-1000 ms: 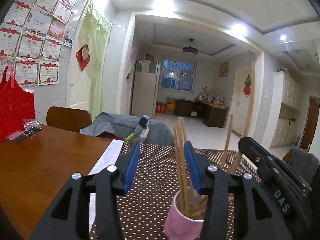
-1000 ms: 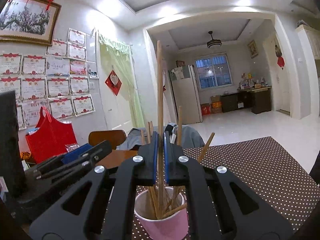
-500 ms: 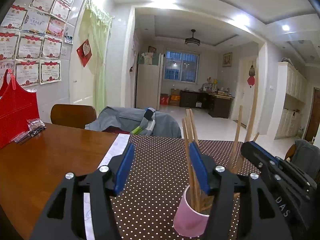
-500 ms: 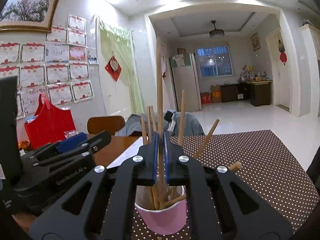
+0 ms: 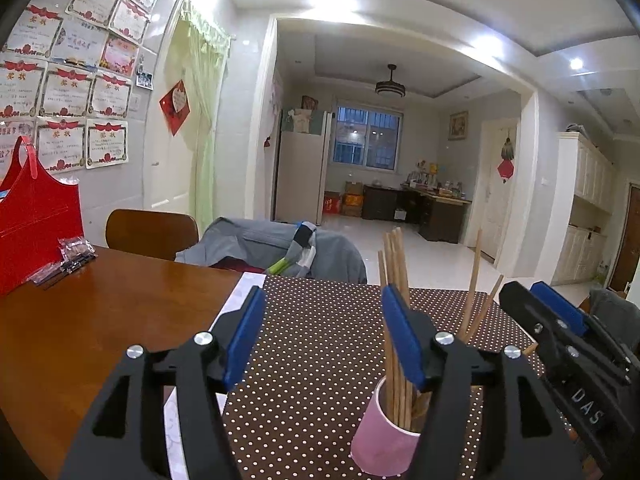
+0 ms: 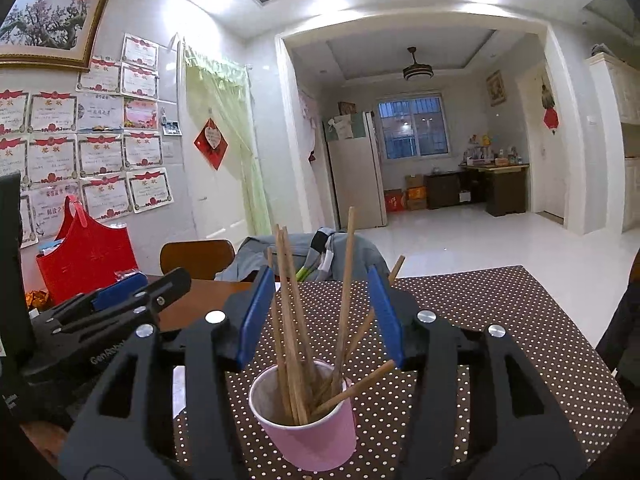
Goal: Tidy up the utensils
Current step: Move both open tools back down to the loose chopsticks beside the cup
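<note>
A pink paper cup (image 6: pixel 310 426) stands on the brown polka-dot mat (image 6: pixel 500 320) and holds several wooden chopsticks (image 6: pixel 294 320). My right gripper (image 6: pixel 318 320) is open and empty just behind and above the cup, and the chopsticks rise between its blue pads. In the left wrist view the cup (image 5: pixel 382 434) with its chopsticks (image 5: pixel 394 308) sits low right, partly behind the right finger. My left gripper (image 5: pixel 324 336) is open and empty, to the left of the cup. The right gripper's body (image 5: pixel 568 356) shows at that view's right edge.
The wooden table (image 5: pixel 80 320) extends left of the mat. A red gift bag (image 5: pixel 32 216) and small plastic packets (image 5: pixel 68 260) sit at its far left. A wooden chair (image 5: pixel 152 232) and a chair draped with grey clothing (image 5: pixel 276 248) stand behind the table.
My right gripper has opened and let go of the chopstick it was holding upright; that chopstick now rests in the cup. My left gripper has opened wider and shifted slightly left.
</note>
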Tool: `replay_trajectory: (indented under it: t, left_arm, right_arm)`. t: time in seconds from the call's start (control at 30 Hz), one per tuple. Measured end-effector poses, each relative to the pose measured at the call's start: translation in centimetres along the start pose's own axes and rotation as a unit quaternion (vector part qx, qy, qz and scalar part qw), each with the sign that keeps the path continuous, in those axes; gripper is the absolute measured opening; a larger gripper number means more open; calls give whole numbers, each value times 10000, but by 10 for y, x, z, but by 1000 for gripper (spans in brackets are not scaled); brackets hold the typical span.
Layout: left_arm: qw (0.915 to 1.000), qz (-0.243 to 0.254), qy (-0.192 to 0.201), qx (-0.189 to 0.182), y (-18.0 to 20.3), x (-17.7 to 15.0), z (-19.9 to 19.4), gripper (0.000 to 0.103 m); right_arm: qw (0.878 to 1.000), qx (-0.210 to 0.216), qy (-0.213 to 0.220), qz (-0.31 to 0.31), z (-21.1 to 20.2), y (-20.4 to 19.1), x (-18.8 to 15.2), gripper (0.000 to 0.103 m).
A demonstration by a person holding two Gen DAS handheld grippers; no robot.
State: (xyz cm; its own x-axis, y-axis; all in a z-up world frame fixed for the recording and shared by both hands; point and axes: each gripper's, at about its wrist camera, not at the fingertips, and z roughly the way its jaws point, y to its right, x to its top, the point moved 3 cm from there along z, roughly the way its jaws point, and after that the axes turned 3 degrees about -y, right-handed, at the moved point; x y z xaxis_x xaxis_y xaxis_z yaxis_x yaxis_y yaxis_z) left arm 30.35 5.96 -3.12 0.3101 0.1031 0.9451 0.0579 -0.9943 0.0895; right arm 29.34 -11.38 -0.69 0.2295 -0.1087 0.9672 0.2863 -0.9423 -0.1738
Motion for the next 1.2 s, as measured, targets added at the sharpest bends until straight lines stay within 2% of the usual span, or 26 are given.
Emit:
replay_trajectory:
  t: [0.37,0.6,0.83,0.93,1.2]
  left_arm:
    - [10000,74,-1,-54,4,6,-18,61]
    - [9987,248,-398,-211,11,-11,-33,61]
    - [9931,347,-1054,-386,14,-48,-45,61]
    - [9857,343,-1573,-492,15,-73,-44,60]
    - [9671,774,-2369,-520,28,-128,-46,60]
  right_arm:
    - [9997,-91,-229,-55,-15,1,1,55]
    - [9982,-246,-531,130,-35,14,-19,55]
    - [9954,-342,-882,169,-56,22,-45,58]
    - [9925,-368,-1151,202,-63,27,-62,58]
    - [9783,-342,-1996,436,-72,42,-120,59]
